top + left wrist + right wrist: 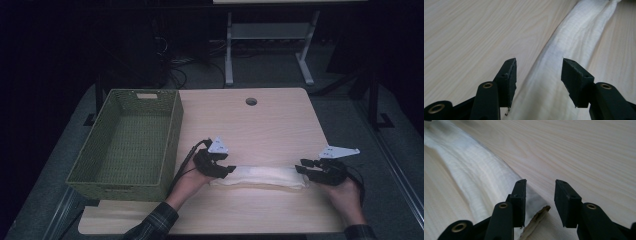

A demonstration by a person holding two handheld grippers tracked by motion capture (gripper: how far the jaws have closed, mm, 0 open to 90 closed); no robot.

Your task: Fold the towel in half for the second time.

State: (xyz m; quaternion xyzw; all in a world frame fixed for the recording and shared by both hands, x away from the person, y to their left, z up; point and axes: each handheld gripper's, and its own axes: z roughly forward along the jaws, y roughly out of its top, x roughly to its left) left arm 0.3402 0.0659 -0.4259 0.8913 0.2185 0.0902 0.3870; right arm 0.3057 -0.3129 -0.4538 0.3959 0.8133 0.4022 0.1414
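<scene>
The work in hand is the folding of a white cloth (260, 177), which lies as a long, narrow folded strip across the near half of the wooden table (260, 120), its length running left to right between the two grippers. At the far left of the table stands an open green woven basket (131, 145), well apart from the strip and, by judgement, the likely destination once folding is complete. The left gripper (226, 170) sits at the left end of the strip; in the left gripper view its jaws stand moderately apart, with the cloth (564, 57) running beneath and between them, and neither pad presses on the fabric, so nothing is held. The right gripper (301, 167) sits at the right end of the strip; in the right gripper view its jaws stand at a narrower gap, the layered end of the cloth (479, 177) lies just beside and partly under one pad, and the gap between the pads shows bare table, so this gripper also holds nothing. To carry out the step well, both ends should be taken through all layers at once, with each pad pair set squarely across the strip's width, so that no layer slips free and unfolds. Any lift should be level and simultaneous on both sides, keeping the strip taut enough to avoid sagging in the middle. A one-sided grip on the top layer alone would probably open the fold.
</scene>
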